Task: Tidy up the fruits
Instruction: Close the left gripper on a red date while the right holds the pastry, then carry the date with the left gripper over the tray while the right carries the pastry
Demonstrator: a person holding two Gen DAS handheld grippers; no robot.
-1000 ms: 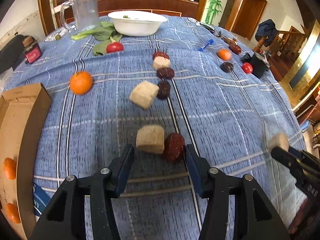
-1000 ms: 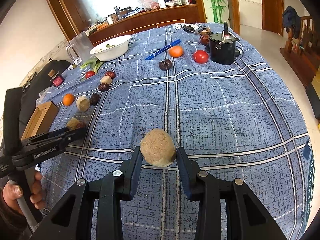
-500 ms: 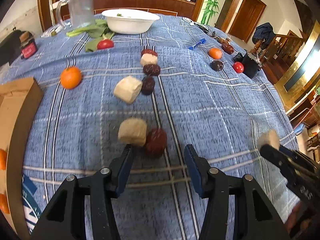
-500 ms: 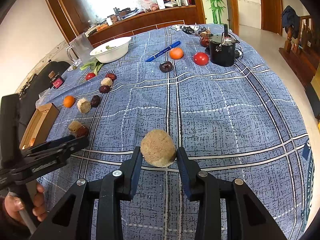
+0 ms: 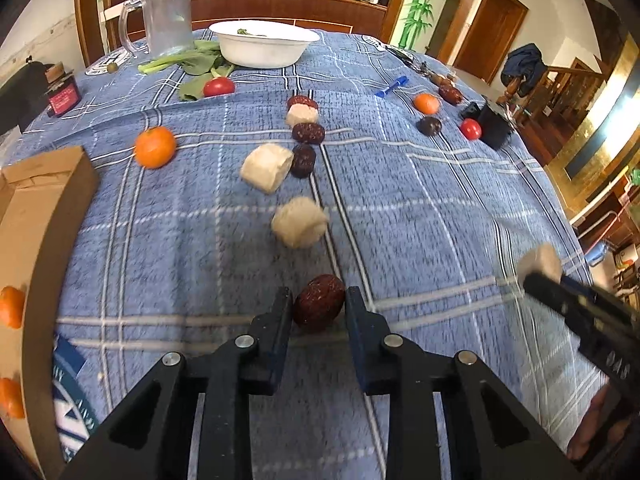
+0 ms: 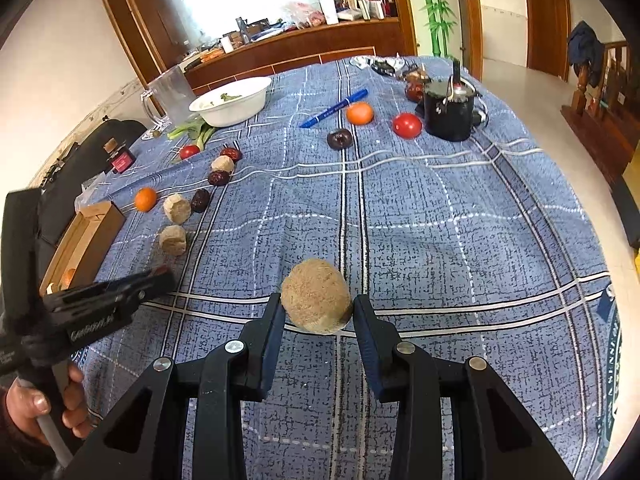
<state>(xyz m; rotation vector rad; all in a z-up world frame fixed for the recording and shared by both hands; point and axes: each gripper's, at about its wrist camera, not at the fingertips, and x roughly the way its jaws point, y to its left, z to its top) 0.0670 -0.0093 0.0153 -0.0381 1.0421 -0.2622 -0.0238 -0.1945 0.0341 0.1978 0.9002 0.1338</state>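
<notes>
Four beige lumps [image 5: 266, 167], two tomatoes [image 5: 218, 87], one white bowl [image 5: 264, 46], one blue pen [image 5: 392, 87]

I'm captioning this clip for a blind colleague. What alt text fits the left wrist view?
The left gripper has its jaws shut on a dark red date above a blue plaid tablecloth. Beyond lie tan fruit pieces, more dates, a tangerine and a white bowl; a cardboard box sits left.

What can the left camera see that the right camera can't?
Only the left camera shows the left tool shut on a date; the right camera sees that tool from the side, with no date showing. Only the right camera shows the brown ball whole, gripped by the right tool. Both show the white bowl, jug and cardboard box.
</notes>
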